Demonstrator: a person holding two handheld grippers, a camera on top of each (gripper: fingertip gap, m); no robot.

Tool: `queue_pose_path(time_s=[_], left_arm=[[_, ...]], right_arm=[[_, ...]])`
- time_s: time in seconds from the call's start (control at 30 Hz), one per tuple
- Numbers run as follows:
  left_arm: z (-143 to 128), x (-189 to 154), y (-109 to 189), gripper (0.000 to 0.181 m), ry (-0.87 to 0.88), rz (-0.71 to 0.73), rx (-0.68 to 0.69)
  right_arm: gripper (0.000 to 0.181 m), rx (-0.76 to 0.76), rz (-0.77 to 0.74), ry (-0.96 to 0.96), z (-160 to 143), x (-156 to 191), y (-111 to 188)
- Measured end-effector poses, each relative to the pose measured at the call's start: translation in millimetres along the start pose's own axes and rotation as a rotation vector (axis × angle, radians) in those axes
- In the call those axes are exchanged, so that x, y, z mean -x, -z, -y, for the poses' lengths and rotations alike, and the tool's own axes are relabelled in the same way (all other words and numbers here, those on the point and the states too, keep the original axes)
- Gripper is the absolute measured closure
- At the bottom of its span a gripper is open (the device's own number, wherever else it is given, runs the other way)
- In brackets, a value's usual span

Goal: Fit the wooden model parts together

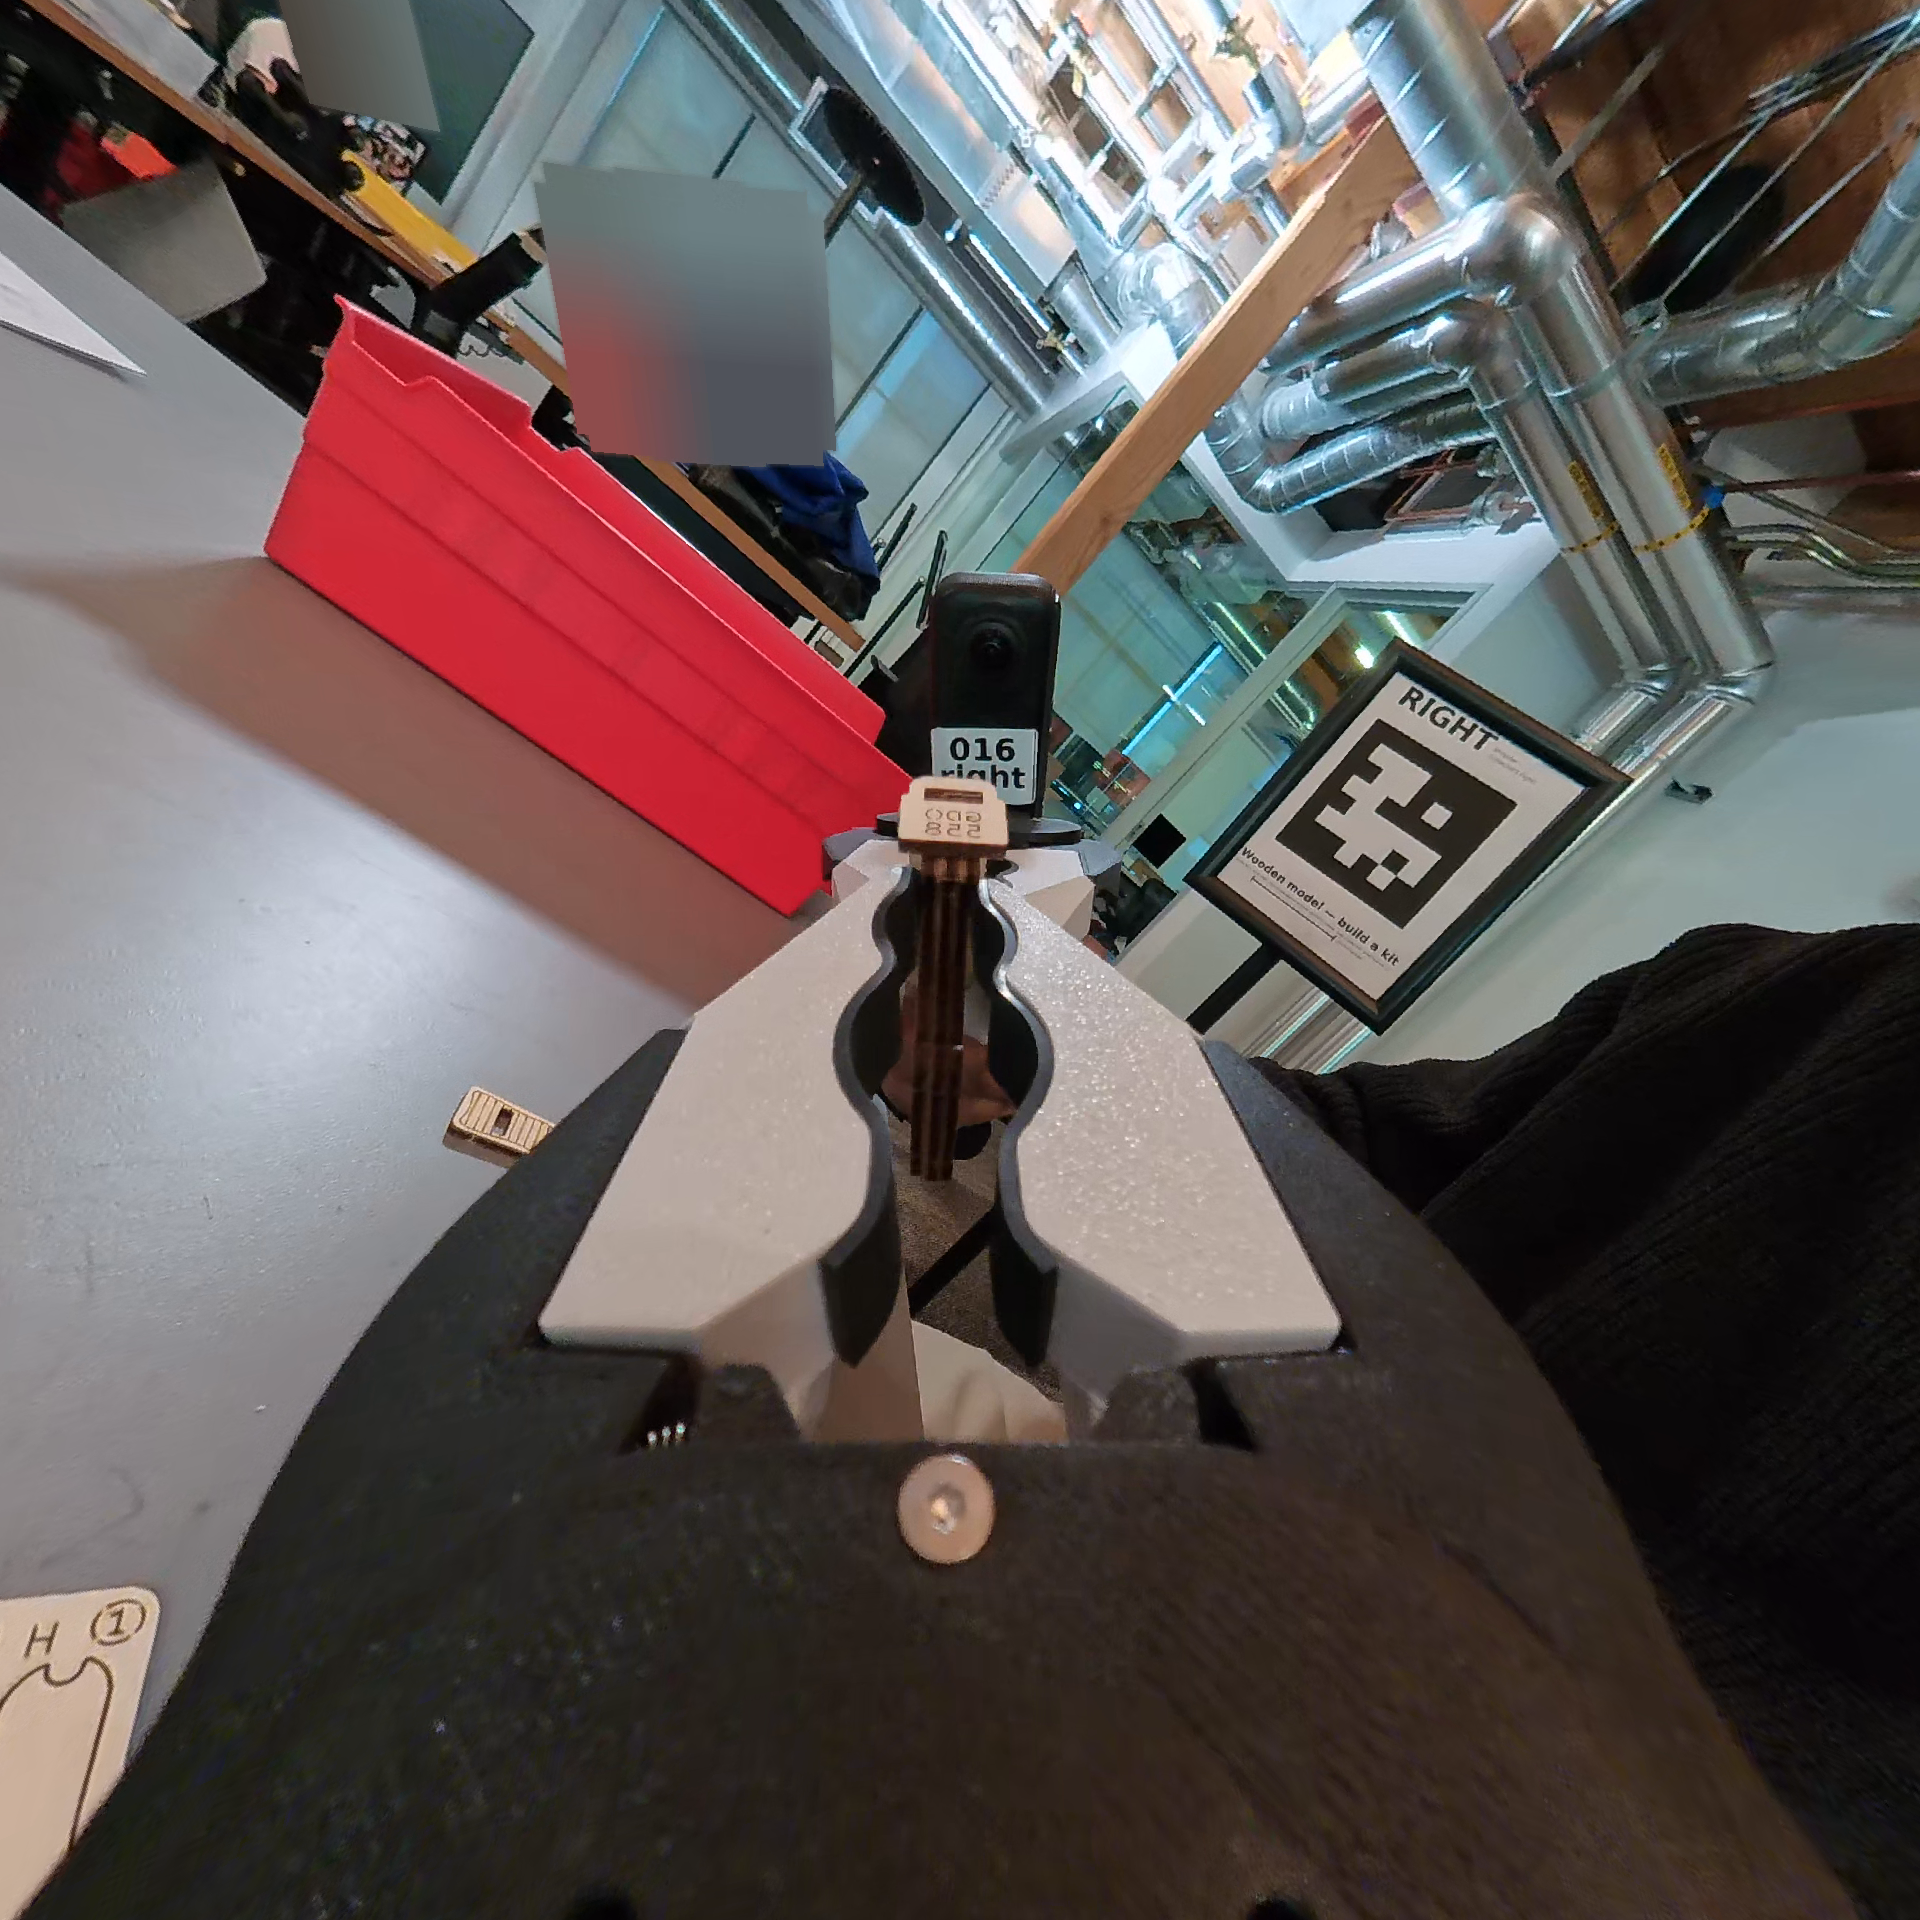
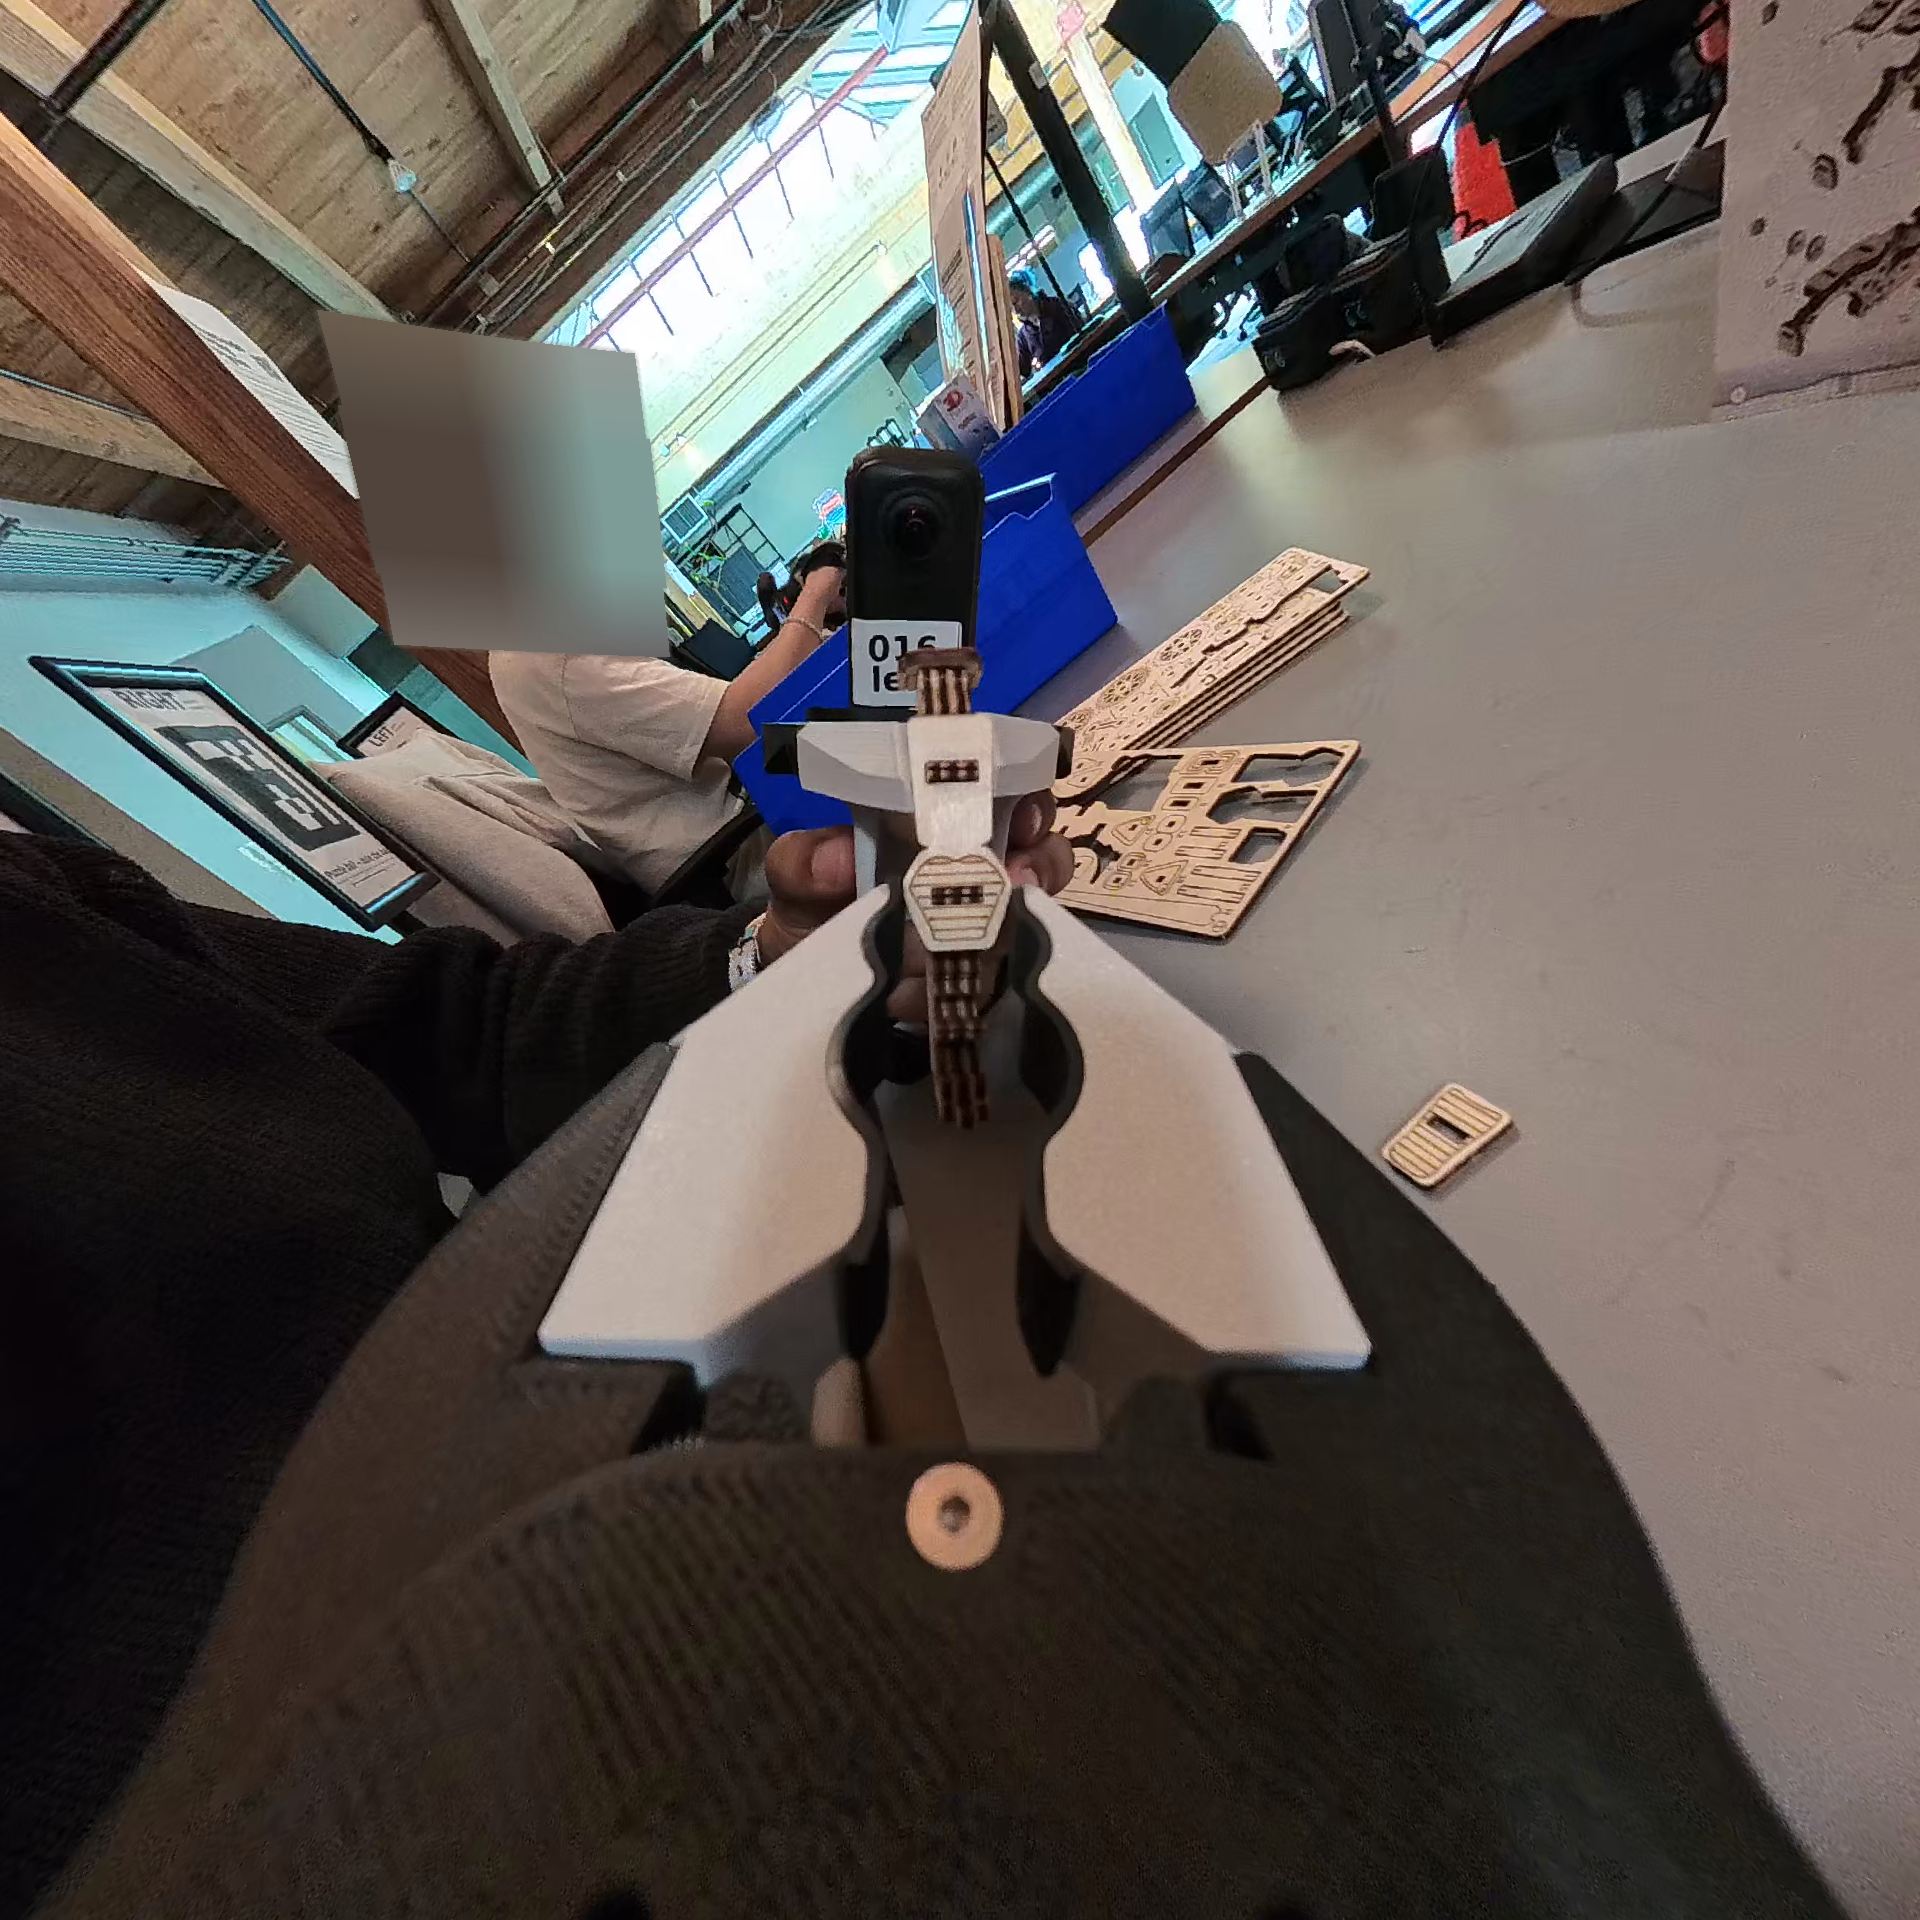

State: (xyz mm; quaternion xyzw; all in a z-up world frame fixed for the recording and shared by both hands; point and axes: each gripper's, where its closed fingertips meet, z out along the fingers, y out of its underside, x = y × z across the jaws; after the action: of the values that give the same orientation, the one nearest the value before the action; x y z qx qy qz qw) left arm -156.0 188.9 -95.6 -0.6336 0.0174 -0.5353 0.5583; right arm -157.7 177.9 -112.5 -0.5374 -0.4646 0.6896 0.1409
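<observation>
Both tongs, left tongs [image 1: 943,883] and right tongs [image 2: 954,914], clamped on one layered wooden strip [image 1: 933,1039], long axis spanning tips, above grey desk [image 1: 208,831].

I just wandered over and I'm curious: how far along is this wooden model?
Early, it seems. Done: a few strips are stacked into a slim wooden bundle with a slotted end cap on it. In hand: the left hand-held gripper and right hand-held gripper both pinch that bundle. Left: a loose slotted piece lies on the table, and the part sheets still hold many pieces.
</observation>
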Motion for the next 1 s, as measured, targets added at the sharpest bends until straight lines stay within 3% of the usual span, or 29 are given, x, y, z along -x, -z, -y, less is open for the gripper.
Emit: queue_pose_path(time_s=[0.17, 0.27, 0.37, 0.47, 0.53, 0.67, 0.83, 1.0], left_arm=[[0.5, 0.5, 0.7, 0.174, 0.001, -0.002, -0.003], [8.2, 4.1, 5.9, 0.174, 0.000, 0.022, -0.044], [19.2, 15.3, 17.5, 0.174, 0.000, 0.084, -0.088], [29.6, 24.7, 30.3, 0.174, -0.001, 0.142, -0.135], [32.5, 27.1, 36.4, 0.174, 0.005, 0.161, -0.153], [28.2, 26.4, 44.8, 0.175, 0.017, 0.178, -0.155], [22.2, 21.5, 53.8, 0.174, -0.018, 0.212, -0.130], [13.6, 15.7, 56.7, 0.174, -0.069, 0.232, -0.084]], right_arm=[[0.162, -0.006, 0.002, -0.009, 0.1, -0.3, -0.4], [0.138, 0.010, -0.032, -0.016, -1.5, -7.9, 2.4], [0.139, -0.009, -0.130, 0.000, 5.5, -25.9, 15.4], [0.148, -0.006, -0.330, 0.026, 8.9, -57.6, 32.6], [0.151, 0.053, -0.454, 0.048, 2.4, -76.0, 38.5], [0.151, 0.318, -0.667, 0.084, -32.4, -104.5, 34.9], [0.160, 0.473, -0.735, 0.183, -48.8, -107.2, 15.4], [0.168, 0.519, -0.726, 0.235, -49.1, -108.2, 5.8]])
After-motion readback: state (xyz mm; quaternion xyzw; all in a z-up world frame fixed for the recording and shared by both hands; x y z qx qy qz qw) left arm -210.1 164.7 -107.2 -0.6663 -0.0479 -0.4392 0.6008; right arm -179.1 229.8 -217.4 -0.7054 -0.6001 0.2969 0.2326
